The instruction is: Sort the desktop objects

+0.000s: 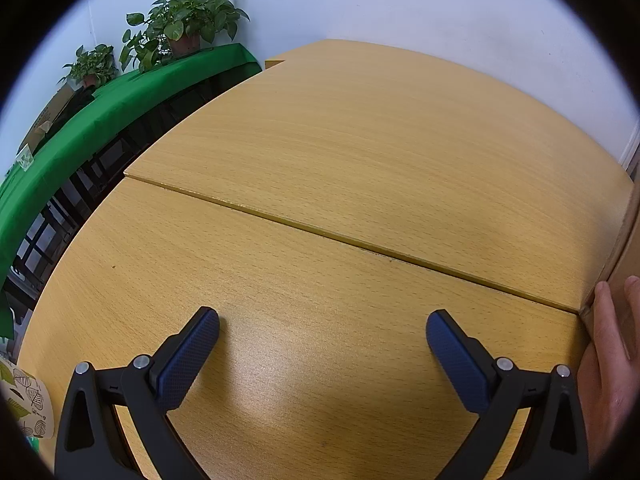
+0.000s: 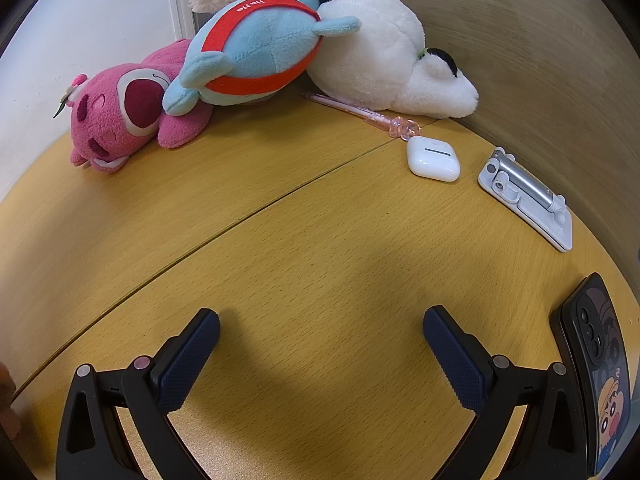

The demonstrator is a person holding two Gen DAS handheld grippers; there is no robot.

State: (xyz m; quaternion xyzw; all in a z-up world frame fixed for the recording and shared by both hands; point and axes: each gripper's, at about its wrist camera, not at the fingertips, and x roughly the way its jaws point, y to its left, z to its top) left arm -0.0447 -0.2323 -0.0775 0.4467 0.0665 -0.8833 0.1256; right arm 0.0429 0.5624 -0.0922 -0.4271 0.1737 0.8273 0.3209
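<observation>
In the right wrist view, a pink plush bear (image 2: 116,116), a blue plush with a red band (image 2: 256,56) and a white plush dog (image 2: 384,56) lie at the far edge of the wooden desk (image 2: 280,248). A pink pen (image 2: 360,114), a white earbud case (image 2: 433,159), a folded silver phone stand (image 2: 526,196) and a phone in a cartoon case (image 2: 600,372) lie to the right. My right gripper (image 2: 321,330) is open and empty above bare desk. My left gripper (image 1: 322,332) is open and empty over bare desk (image 1: 320,168).
A cardboard box (image 1: 624,264) with a hand (image 1: 612,352) on it stands at the right edge of the left wrist view. A green-covered shelf (image 1: 120,100) with potted plants (image 1: 188,20) runs beyond the desk's left edge. A leaf-patterned paper cup (image 1: 24,400) sits low left.
</observation>
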